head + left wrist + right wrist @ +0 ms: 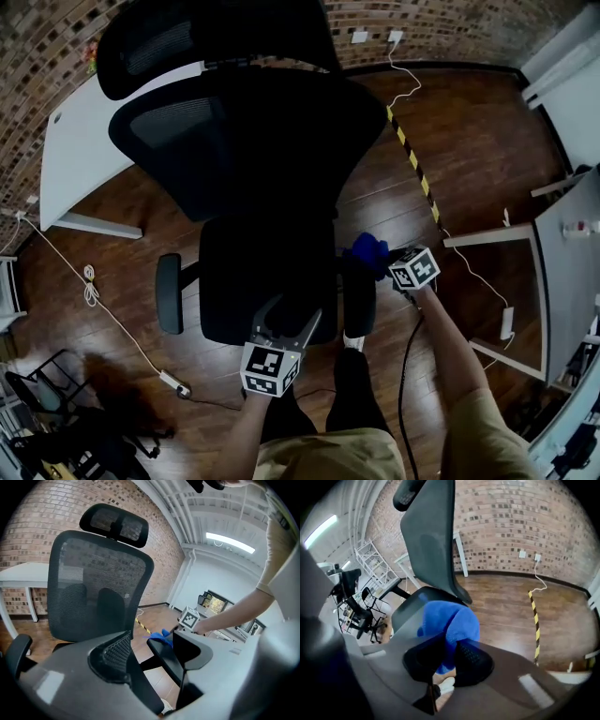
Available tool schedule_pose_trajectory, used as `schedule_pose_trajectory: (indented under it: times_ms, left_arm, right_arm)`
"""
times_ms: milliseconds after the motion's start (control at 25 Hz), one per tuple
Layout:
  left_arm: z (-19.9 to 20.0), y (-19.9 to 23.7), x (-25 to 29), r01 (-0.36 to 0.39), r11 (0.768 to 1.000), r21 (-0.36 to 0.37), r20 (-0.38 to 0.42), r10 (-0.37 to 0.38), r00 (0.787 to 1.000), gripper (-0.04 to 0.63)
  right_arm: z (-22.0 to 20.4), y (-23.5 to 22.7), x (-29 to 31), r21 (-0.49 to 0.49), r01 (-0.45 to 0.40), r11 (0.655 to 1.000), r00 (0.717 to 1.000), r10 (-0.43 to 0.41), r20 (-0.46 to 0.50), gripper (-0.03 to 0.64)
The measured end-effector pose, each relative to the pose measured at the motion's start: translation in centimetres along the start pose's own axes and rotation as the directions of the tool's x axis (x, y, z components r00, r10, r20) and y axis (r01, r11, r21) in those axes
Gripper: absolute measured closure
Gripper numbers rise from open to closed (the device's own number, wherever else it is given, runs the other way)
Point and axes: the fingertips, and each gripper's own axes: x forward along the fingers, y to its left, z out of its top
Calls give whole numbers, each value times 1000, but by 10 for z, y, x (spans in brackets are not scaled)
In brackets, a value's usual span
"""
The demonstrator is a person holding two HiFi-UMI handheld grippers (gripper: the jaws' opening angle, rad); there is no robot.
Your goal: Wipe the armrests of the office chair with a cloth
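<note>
The black office chair (pixel 253 169) fills the middle of the head view, with its left armrest (pixel 169 292) and its right armrest (pixel 358 295) on either side of the seat. My right gripper (pixel 384 258) is shut on a blue cloth (pixel 368 251), which rests on the far end of the right armrest. In the right gripper view the cloth (pixel 450 620) bulges out from the shut right gripper (pixel 440 660) over the armrest pad (pixel 410 609). My left gripper (pixel 289 319) hangs open at the seat's front edge, holding nothing. The left gripper (pixel 152 656) view shows the cloth (pixel 161 637) on that armrest (pixel 166 660).
A white desk (pixel 84 141) stands behind the chair against the brick wall. A cable (pixel 89 281) and a power strip (pixel 173 382) lie on the wooden floor at left. Yellow-black tape (pixel 412 159) runs across the floor at right, near another desk (pixel 562 272). A black rack (pixel 47 412) sits lower left.
</note>
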Motion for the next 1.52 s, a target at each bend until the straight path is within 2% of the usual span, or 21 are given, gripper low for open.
schedule_pose_trajectory:
  times_ms: [40, 80, 160, 240, 320, 400, 480, 560, 640, 720, 840, 920, 960, 1000, 1040, 1080, 1160, 1360, 1440, 1520]
  left_arm:
    - [0, -5, 7, 7, 1000, 9, -2, -7, 1000, 319]
    - [1, -11, 14, 17, 1000, 17, -5, -17, 1000, 319]
    - [6, -23, 27, 38, 998, 41, -10, -38, 999, 319]
    - [14, -33, 39, 56, 995, 80, -14, -55, 998, 319]
    - [22, -43, 52, 80, 989, 124, -21, -78, 997, 319]
    - [28, -56, 68, 109, 981, 158, -30, -106, 994, 319]
    - [34, -71, 88, 130, 976, 176, -36, -125, 991, 319]
    - [37, -85, 109, 136, 974, 179, -34, -132, 991, 318]
    - [33, -99, 128, 136, 976, 169, -34, -132, 991, 316]
    - [29, -112, 142, 126, 980, 154, -42, -121, 992, 313]
    - [20, -121, 160, 103, 984, 148, -52, -96, 994, 313]
    - [16, -122, 168, 86, 985, 148, -58, -78, 995, 313]
    - [15, -121, 170, 78, 986, 147, -59, -70, 996, 311]
    - [14, -120, 171, 71, 987, 146, -59, -63, 996, 313]
    - [14, -118, 171, 63, 988, 144, -58, -56, 997, 313]
    - [13, -115, 170, 56, 988, 142, -55, -48, 997, 313]
    - [13, -106, 168, 38, 990, 135, -47, -32, 998, 313]
    - [1, -85, 169, 2, 993, 115, -34, 2, 999, 313]
    - [-7, -75, 170, -13, 994, 110, -40, 18, 999, 313]
    - [-14, -66, 169, -20, 994, 104, -48, 25, 999, 313]
  right_arm:
    - [-8, 3, -4, 58, -24, 998, 999, 21, 47, 584]
    - [-11, 5, -13, 142, -59, 988, 989, 39, 141, 584]
    - [-13, 1, -35, 315, -134, 940, 938, 19, 345, 584]
    - [-27, -9, -51, 411, -186, 892, 885, -29, 464, 584]
    - [-52, -13, -53, 449, -233, 863, 857, -36, 515, 583]
    - [-76, -16, -45, 446, -270, 853, 854, -2, 520, 581]
    - [-91, -20, -31, 443, -323, 836, 859, 62, 509, 580]
    - [-89, -16, -16, 422, -428, 800, 833, 168, 527, 575]
    - [-83, -4, -3, 354, -536, 767, 780, 290, 554, 575]
    - [-74, 10, 10, 280, -641, 715, 709, 412, 573, 575]
    - [-55, 22, 24, 206, -768, 606, 584, 533, 612, 580]
    - [-46, 26, 28, 183, -843, 506, 493, 590, 639, 594]
    - [-43, 26, 30, 171, -868, 467, 454, 606, 653, 594]
    - [-41, 24, 33, 159, -878, 451, 434, 611, 663, 594]
    - [-40, 21, 39, 157, -874, 460, 438, 605, 665, 594]
    - [-40, 17, 49, 166, -857, 488, 464, 591, 660, 594]
    - [-40, 6, 75, 202, -809, 551, 535, 549, 642, 594]
    - [-59, -34, 153, 329, -654, 681, 717, 418, 558, 594]
    - [-75, -49, 185, 395, -588, 706, 775, 353, 524, 594]
    - [-88, -58, 209, 452, -553, 700, 804, 306, 510, 594]
